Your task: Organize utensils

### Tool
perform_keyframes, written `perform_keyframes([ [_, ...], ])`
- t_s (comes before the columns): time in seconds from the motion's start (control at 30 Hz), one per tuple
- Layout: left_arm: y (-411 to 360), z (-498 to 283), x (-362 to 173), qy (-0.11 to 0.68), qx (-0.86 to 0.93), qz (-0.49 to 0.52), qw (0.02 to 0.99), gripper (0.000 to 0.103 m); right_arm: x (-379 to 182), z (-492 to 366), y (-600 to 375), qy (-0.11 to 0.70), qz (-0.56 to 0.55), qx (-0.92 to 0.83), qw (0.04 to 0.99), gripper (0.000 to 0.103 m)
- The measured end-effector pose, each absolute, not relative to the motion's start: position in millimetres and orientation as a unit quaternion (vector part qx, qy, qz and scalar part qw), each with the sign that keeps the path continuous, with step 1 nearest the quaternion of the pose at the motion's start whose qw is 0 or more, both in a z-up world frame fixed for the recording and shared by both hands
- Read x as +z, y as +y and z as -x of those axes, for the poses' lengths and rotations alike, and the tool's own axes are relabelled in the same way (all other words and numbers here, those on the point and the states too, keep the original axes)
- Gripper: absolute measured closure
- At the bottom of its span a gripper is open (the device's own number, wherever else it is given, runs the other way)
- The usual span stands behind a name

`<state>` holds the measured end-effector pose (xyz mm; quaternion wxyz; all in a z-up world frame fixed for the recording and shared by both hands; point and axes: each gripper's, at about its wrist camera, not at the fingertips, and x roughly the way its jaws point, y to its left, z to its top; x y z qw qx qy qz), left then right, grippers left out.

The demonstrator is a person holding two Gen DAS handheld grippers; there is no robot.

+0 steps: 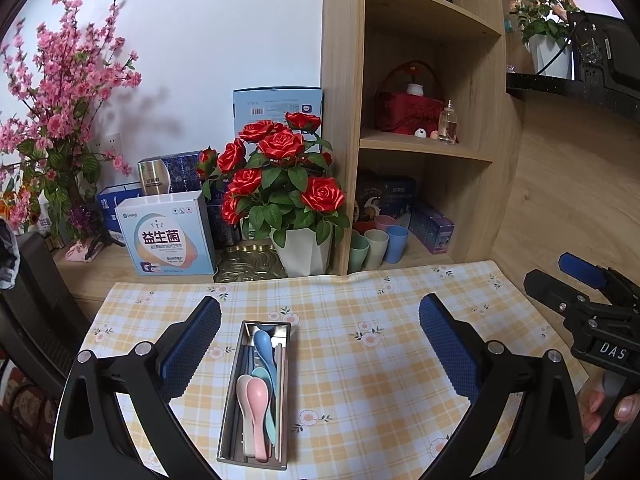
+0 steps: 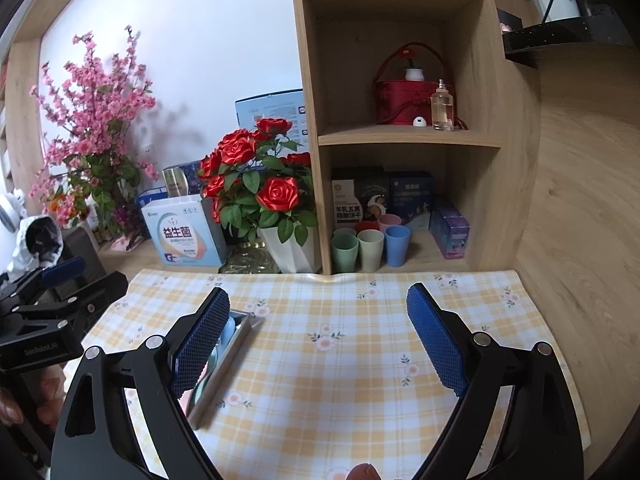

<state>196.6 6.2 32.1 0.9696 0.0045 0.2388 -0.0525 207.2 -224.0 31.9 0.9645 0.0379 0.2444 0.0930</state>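
— Both tongs gape wide, holding nothing: left gripper (image 1: pixel 320 330) straddles the metal tray (image 1: pixel 231 412), right gripper (image 2: pixel 318 322) hangs over bare checked cloth (image 2: pixel 360 380).

— And the utensils?

— Pink spoons (image 1: pixel 256 408), blue spoon (image 1: pixel 265 350) and chopsticks (image 1: pixel 282 396) lie lengthwise inside the tray, left of centre on the cloth. Open cloth stretches right; rose pot (image 1: pixel 304 252) and cups (image 1: pixel 376 248) stand beyond the cloth's far edge.

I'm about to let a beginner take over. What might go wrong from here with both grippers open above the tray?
The spoons lie overlapped in the narrow metal tray, so the left gripper may snag several. The light tray could slide on the checked mat. The right gripper hangs close beside.
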Motion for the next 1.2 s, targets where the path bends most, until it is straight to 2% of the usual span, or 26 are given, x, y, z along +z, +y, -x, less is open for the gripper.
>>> perform_keyframes([
  [1.2, 16.6, -189.6, 35.3, 0.231, -0.03, -0.007, 0.972, 0.006, 32.1, -206.5, -214.8, 0.247, -0.035, 0.091, 0.964, 0.016],
])
